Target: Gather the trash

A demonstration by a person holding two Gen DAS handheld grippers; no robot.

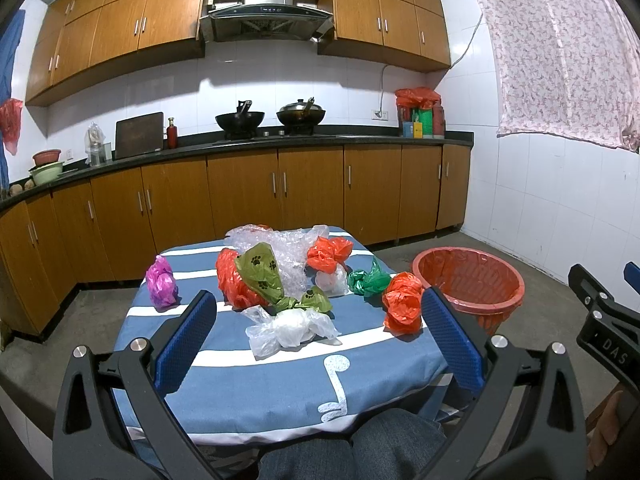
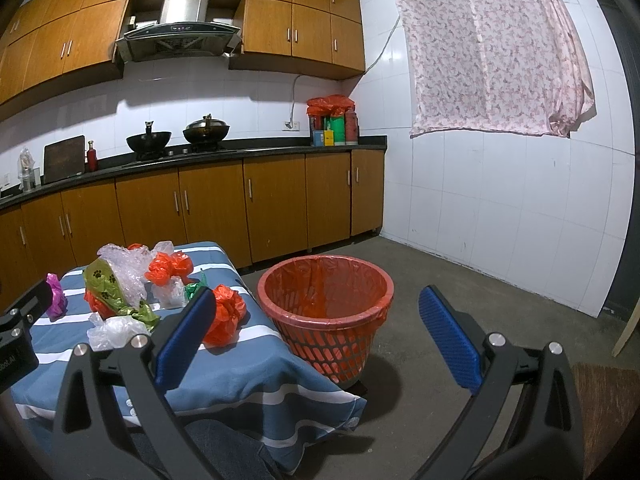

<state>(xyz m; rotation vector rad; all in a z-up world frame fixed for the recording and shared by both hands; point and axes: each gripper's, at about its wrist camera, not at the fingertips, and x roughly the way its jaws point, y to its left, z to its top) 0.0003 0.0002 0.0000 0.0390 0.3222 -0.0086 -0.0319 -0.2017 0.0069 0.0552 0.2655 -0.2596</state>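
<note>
On the striped table [image 1: 224, 364], crumpled bags wait: a clear bag [image 1: 290, 330] nearest us, an olive bag [image 1: 276, 280] just behind it, an orange bag [image 1: 402, 304] at the right edge, a green bag [image 1: 368, 280] and a pink bag [image 1: 161, 282] farther off, bubble wrap [image 1: 276, 246] at the back. Beside the table on the floor stands the red bin [image 2: 324, 312], lined and, as far as we can see, empty. Our left gripper [image 1: 318, 334] hangs spread wide above the near edge, holding nothing; our right gripper [image 2: 320, 330] is likewise spread and empty, aimed toward the bin.

We judge the first pick has yet to begin. The clear bag sits squarely between the left fingers, so we would lower there, close on its bunched middle rather than a loose flap, and lift cleanly before swinging right. The orange bag, nearest the bin, suits the right gripper. Thin film may slip or drag neighbours, so a firm bite matters.
</note>
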